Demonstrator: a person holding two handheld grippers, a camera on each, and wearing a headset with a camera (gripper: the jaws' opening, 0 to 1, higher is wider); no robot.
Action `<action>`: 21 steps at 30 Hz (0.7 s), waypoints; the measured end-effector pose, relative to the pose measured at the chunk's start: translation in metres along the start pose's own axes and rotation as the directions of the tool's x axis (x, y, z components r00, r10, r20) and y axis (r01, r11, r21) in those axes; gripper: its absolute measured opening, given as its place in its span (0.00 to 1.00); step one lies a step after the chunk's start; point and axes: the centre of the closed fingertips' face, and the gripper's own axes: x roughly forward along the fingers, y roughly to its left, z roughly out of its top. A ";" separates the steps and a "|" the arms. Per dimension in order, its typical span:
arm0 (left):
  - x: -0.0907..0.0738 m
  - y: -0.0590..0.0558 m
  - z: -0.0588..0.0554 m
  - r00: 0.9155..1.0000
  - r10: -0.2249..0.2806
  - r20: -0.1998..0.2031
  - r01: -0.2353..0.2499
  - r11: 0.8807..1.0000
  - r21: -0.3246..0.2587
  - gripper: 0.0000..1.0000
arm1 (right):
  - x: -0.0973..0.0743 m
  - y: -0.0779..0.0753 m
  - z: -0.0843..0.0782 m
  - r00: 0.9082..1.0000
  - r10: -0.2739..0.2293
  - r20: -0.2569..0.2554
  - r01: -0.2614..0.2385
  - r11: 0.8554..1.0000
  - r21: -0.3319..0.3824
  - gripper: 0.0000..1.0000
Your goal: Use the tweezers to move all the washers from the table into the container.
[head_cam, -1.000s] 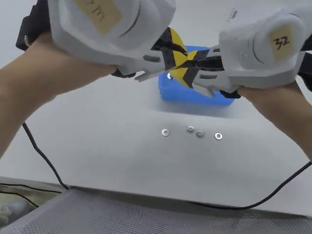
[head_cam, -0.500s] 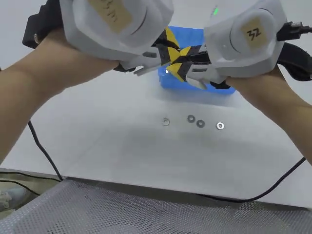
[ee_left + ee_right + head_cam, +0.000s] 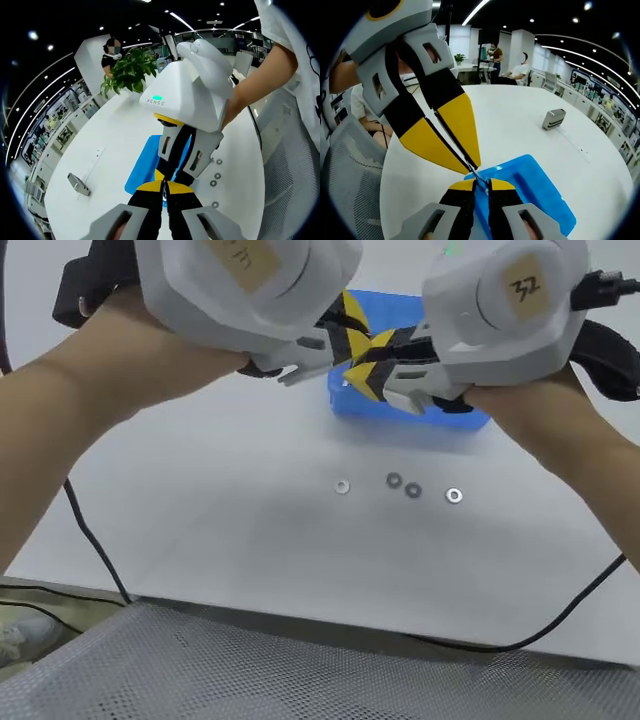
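Note:
Both grippers meet nose to nose above the near left corner of the blue container (image 3: 420, 412). My left gripper (image 3: 352, 348) is shut on the thin dark tweezers (image 3: 454, 149). The tweezers' tip runs in between the yellow jaws of my right gripper (image 3: 480, 186), which is shut on it. A small bright glint sits at that tip; I cannot tell what it is. Several washers (image 3: 393, 480) lie in a loose row on the white table (image 3: 250, 540), nearer me than the container. In the left gripper view my left gripper (image 3: 165, 187) faces the right gripper (image 3: 175, 172).
Black cables (image 3: 88, 540) trail over the table's near edge on both sides. A grey mesh surface (image 3: 300, 670) lies below that edge. A small grey metal object (image 3: 553, 119) rests far out on the table. People sit at desks beyond.
The head camera has shifted, so the whole scene sits a little differently. The grippers stay joined over the container, and the washers lie in the same row.

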 end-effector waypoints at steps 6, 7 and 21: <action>-0.020 0.002 0.017 0.998 0.029 0.048 -0.029 0.999 -0.015 0.00 | -0.020 0.003 0.018 0.998 -0.039 0.041 0.039 0.999 -0.024 0.06; -0.024 0.002 0.019 0.998 0.033 0.053 -0.032 0.999 -0.019 0.00 | -0.023 0.006 0.022 0.998 -0.035 0.048 0.036 0.999 -0.019 0.06; -0.060 -0.025 0.028 0.998 0.014 0.063 -0.012 1.000 -0.024 0.00 | -0.043 0.047 0.036 0.995 0.012 0.101 -0.010 1.000 -0.018 0.06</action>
